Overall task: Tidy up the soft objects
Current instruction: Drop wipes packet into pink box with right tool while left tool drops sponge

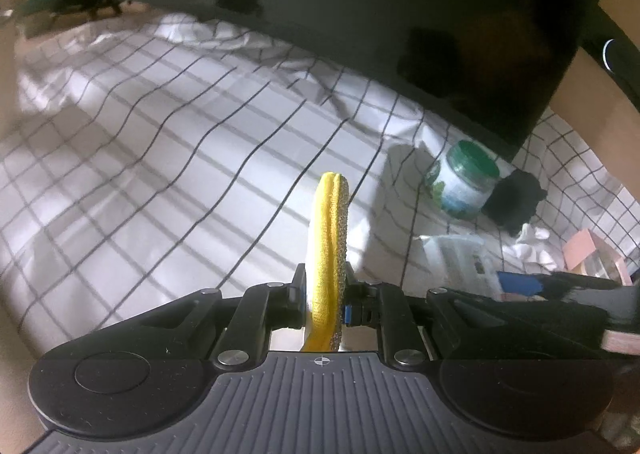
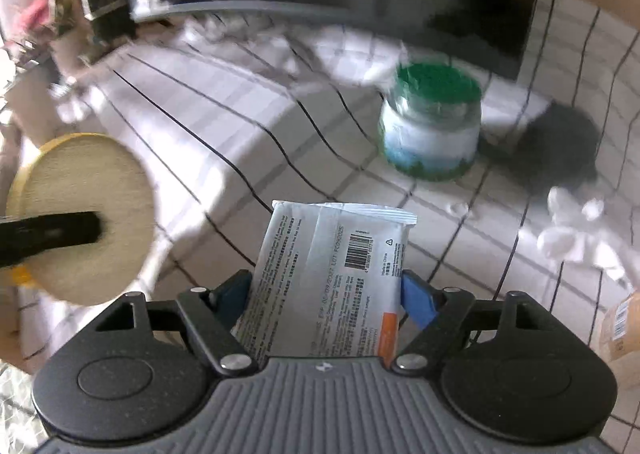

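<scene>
Green-lidded jar on checked cloth, dark monitor behind, black object beside jar

Left gripper clamps yellow round sponge edge-on, upright, above the checked cloth. Green-lidded jar ahead right, beside a dark blob, possibly fabric, too blurred. Dark monitor behind.

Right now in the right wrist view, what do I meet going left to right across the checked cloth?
Round yellow sponge held by the left gripper → white packet in the right gripper → green-lidded jar → dark soft lump → white crumpled pieces.
</scene>
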